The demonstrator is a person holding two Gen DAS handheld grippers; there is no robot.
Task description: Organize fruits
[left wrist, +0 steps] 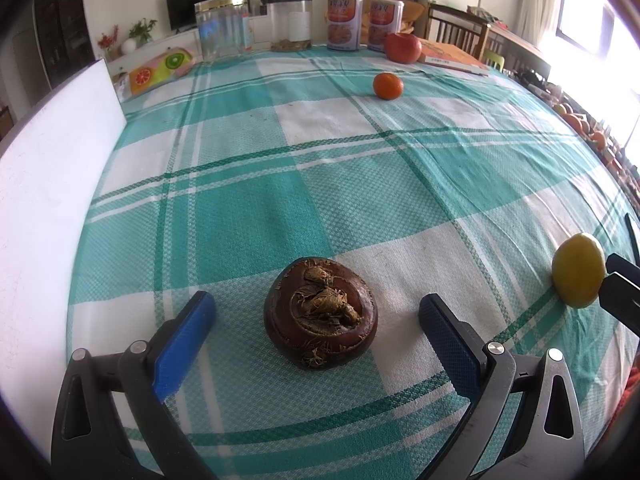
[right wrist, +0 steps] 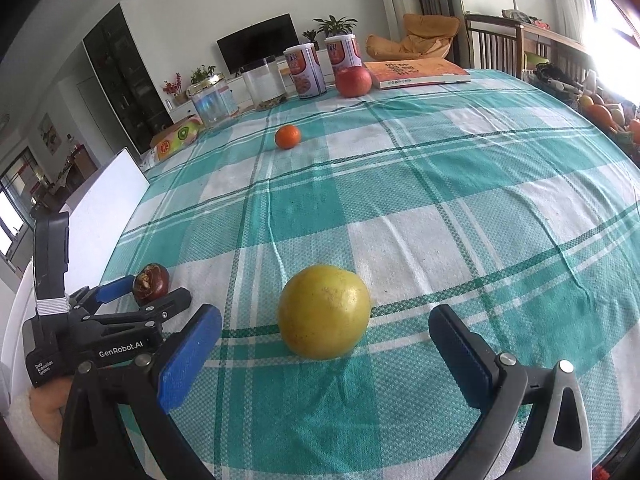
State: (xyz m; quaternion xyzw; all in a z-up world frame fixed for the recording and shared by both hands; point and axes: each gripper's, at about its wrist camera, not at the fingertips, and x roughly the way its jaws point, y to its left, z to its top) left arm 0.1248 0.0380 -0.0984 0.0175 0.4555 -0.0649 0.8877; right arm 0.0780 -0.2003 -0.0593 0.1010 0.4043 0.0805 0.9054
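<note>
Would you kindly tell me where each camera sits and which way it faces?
Left wrist: on the left gripper, low over the table, facing the brown fruit between its open blue fingers; the right gripper's tips show at the right edge.
Right wrist: on the right gripper, facing the yellow fruit between open fingers; the left gripper sits lower left.
Shared: both fruits, the tangerine, the red apple, the checked tablecloth.
</note>
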